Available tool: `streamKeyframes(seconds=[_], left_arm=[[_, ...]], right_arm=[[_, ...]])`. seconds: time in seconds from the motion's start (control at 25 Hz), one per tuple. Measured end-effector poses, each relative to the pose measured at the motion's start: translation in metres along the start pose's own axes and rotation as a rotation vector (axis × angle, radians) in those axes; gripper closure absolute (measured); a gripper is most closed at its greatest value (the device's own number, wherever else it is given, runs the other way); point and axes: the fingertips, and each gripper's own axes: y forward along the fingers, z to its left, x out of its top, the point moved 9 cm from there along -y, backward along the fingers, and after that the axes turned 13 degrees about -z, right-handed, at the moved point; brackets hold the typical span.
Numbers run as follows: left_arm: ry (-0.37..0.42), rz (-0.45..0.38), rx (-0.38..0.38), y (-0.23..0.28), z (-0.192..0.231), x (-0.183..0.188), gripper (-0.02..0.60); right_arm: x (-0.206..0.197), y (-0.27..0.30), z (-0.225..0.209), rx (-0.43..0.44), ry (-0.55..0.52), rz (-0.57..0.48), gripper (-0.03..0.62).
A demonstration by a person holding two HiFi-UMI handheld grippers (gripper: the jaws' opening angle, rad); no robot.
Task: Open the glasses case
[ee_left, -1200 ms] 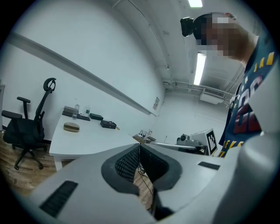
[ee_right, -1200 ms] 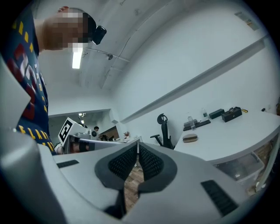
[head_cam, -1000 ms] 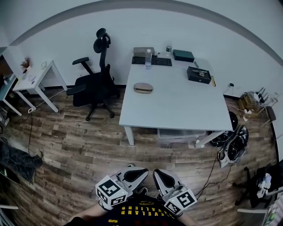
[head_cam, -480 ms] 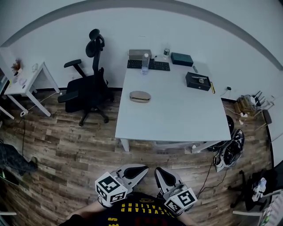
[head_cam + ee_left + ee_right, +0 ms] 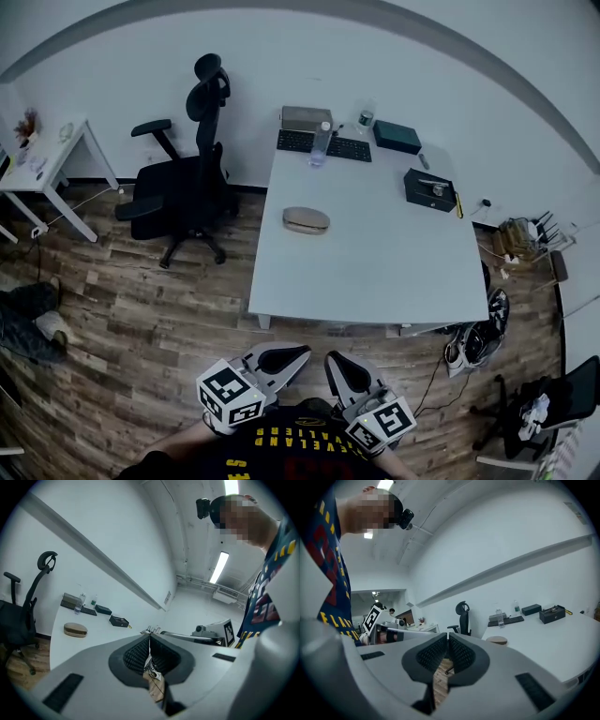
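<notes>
Head view: the left gripper [image 5: 286, 354] and right gripper [image 5: 339, 367] sit side by side at bottom centre, pointing up-frame. The glasses case [image 5: 307, 220] lies mid-frame on the white table [image 5: 394, 253].

Left gripper view: jaws closed and empty, case at middle left.

Right gripper view: jaws closed and empty.

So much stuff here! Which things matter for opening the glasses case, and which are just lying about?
For the job: glasses case, the white table under it, the left gripper and right gripper, both shut and empty.

Lying about: keyboard, water bottle, grey box, dark green box, black box, office chair, side table.
</notes>
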Motion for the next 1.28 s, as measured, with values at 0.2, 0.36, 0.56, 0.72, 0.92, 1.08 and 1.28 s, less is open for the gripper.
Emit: streamKeyframes(seconds=[0.2,0.36,0.56,0.72,0.92,1.08,1.28], left_arm=[[-0.033,0.017,0.006,0.010,0.018,-0.002,0.566],[-0.044,0.045,0.022,0.027,0.031,-0.008,0.567],[-0.028,0.033,0.087,0.052,0.043,-0.005,0.566],[0.002,0.032,0.110,0.083,0.050,0.000,0.566],[0.029,0.005,0.156,0.120,0.059,0.005,0.566],[0.047,-0.017,0.185,0.141,0.063,0.010,0.566],[0.064,-0.037,0.220,0.157,0.066,0.013,0.566]], right_arm=[[-0.002,0.015,-0.013,-0.014,0.020,0.026,0.569],[-0.010,0.023,-0.034,-0.010,0.057,0.043,0.569],[-0.005,0.039,-0.071,0.034,0.090,0.036,0.569],[0.004,0.055,-0.102,0.092,0.093,0.038,0.569],[0.017,0.069,-0.147,0.134,0.110,0.036,0.569],[0.025,0.079,-0.171,0.173,0.110,0.035,0.569],[0.031,0.086,-0.193,0.198,0.123,0.029,0.569]])
